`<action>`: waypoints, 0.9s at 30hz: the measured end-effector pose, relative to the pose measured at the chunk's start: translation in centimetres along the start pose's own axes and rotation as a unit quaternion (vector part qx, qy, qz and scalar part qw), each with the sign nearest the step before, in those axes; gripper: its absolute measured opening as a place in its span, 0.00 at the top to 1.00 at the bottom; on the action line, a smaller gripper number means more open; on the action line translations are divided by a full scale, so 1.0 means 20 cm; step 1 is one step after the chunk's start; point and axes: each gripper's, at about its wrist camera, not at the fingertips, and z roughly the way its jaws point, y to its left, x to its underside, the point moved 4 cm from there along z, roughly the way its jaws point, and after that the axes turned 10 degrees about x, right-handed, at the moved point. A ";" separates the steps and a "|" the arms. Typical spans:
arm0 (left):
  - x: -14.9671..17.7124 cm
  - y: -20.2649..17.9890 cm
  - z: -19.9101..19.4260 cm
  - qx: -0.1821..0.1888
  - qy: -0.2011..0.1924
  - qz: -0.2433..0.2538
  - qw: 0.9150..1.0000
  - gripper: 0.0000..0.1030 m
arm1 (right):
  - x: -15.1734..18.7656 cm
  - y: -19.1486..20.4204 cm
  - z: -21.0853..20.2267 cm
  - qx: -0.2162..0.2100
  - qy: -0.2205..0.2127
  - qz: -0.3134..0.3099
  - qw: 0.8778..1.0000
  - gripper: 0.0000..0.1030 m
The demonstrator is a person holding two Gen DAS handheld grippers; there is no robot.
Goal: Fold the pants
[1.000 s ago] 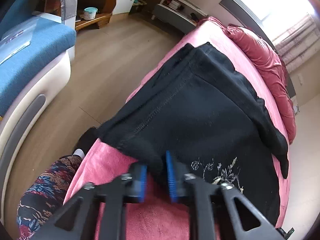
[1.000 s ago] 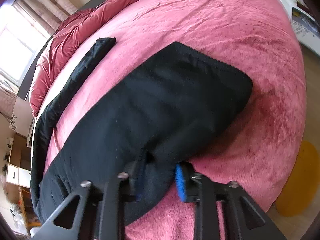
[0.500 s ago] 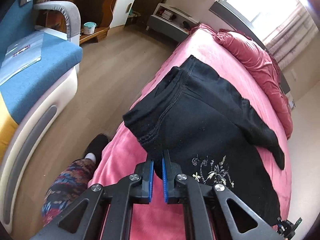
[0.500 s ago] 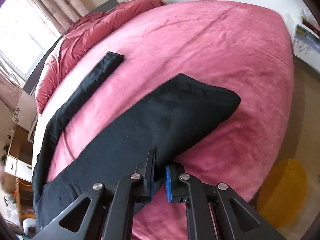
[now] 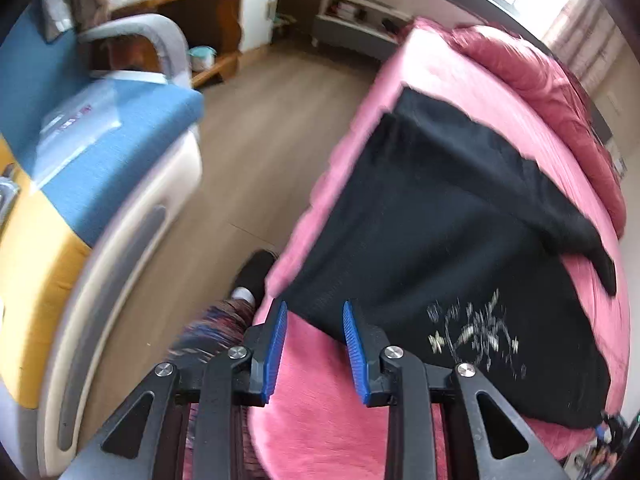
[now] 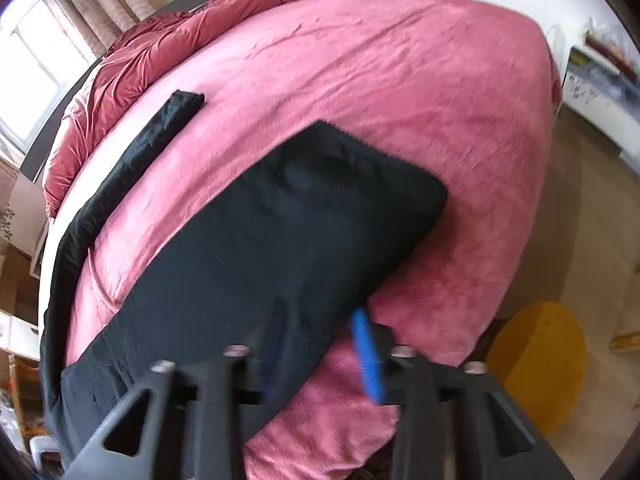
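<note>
The black pants (image 5: 440,240) are seen spread flat on the pink bed (image 6: 380,80), near its edge, with one leg trailing toward the rumpled red quilt (image 5: 560,92). The left gripper (image 5: 314,344) has just been opened, its jaws parted over the pants' corner with nothing pressed between them. The right gripper (image 6: 320,356) has likewise just been opened, the cloth lying loose between its blurred jaws.

- A bed (image 6: 360,60) in pink cover filled the room, a red quilt (image 6: 132,64) bunched by a bright window (image 6: 28,68).
- Wood floor (image 5: 256,128) ran past a blue-and-yellow sofa (image 5: 80,168).
- A low shelf (image 5: 352,28) stood against the far wall.
</note>
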 end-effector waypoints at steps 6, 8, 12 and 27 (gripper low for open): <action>-0.30 -0.05 -0.11 0.046 -0.055 0.004 0.997 0.70 | 0.00 0.12 -0.21 0.017 -0.065 -0.048 0.997 0.50; -0.40 -0.10 -0.06 0.069 -0.048 -0.002 0.996 0.70 | 0.03 0.23 -0.24 -0.006 -0.066 -0.070 0.995 0.50; -0.58 -0.24 0.12 0.101 -0.026 -0.009 0.995 0.70 | 0.15 0.55 -0.26 -0.057 -0.052 -0.142 0.987 0.47; -1.11 -0.42 0.86 0.121 0.045 -0.112 0.985 0.60 | 0.67 1.28 -0.08 -0.118 0.025 -0.318 0.940 0.43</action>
